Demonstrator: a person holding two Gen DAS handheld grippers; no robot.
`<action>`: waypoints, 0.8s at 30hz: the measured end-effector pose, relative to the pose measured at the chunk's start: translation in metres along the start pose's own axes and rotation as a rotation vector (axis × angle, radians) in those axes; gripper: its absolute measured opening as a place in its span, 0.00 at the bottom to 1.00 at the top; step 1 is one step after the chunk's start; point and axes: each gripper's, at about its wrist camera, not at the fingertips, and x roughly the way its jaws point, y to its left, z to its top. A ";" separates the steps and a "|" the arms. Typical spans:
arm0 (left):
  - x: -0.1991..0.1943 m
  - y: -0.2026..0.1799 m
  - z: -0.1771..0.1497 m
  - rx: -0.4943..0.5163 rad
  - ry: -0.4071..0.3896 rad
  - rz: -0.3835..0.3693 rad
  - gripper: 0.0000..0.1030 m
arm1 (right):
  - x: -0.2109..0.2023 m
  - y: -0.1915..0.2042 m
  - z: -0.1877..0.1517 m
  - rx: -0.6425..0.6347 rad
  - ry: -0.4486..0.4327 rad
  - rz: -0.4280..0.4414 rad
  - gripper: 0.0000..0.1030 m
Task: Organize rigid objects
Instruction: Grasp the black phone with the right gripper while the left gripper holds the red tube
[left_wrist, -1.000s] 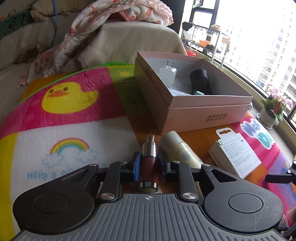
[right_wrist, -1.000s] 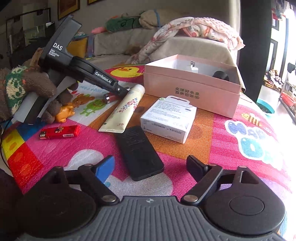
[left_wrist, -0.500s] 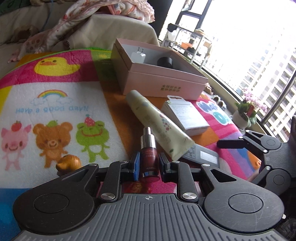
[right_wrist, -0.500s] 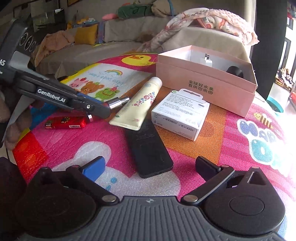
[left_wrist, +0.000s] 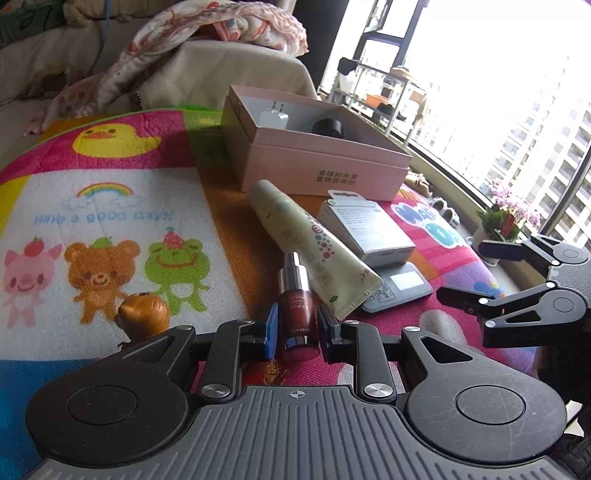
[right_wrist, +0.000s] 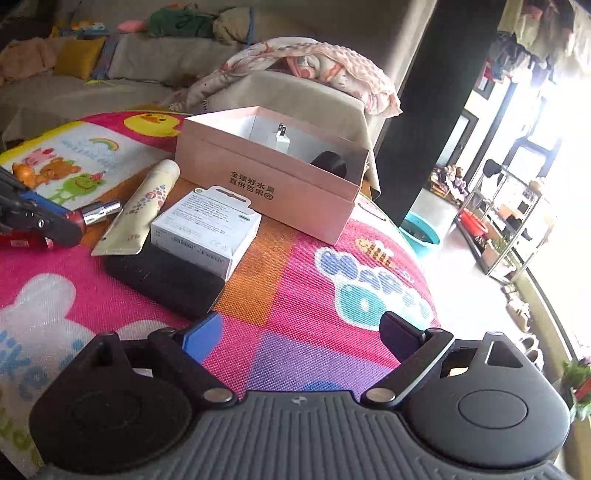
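Left wrist view: left gripper (left_wrist: 295, 330) fingers sit either side of the serum bottle (left_wrist: 297, 314); small gaps show at both pads, so can't tell if it's clamped or just bracketed. Bottle lies low over the mat (left_wrist: 110, 206), cap pointing toward the box (left_wrist: 314, 162). Tube (left_wrist: 310, 251) just right of the bottle, white carton (left_wrist: 369, 232) beyond it, overlapping a dark slab (left_wrist: 397, 290). Orange toy (left_wrist: 144, 314) left of the fingers. Box holds a charger (left_wrist: 273, 118) and a black cylinder (left_wrist: 328, 128)

Right wrist view: right gripper (right_wrist: 301, 332) fingers spread wide, nothing between them, hovering over the mat's purple patch, near the slab (right_wrist: 166, 277). Carton (right_wrist: 207, 229) rests partly on the slab, tube (right_wrist: 140, 210) beside it. Red lighter (right_wrist: 22, 242) at the left edge, mostly hidden behind the other gripper

Progress, as a judgement: early. Two items boxed; bottle, tube, carton, slab, lighter and toy are out on the mat
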 end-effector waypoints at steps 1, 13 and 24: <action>0.000 -0.001 -0.001 0.001 -0.003 0.002 0.24 | 0.000 -0.003 0.001 0.052 0.016 0.077 0.90; -0.004 0.001 -0.003 0.006 0.005 0.000 0.24 | 0.026 0.051 0.022 0.110 0.065 0.200 0.91; -0.002 -0.015 -0.004 0.069 0.002 0.072 0.24 | 0.022 0.042 0.017 0.108 0.034 0.158 0.86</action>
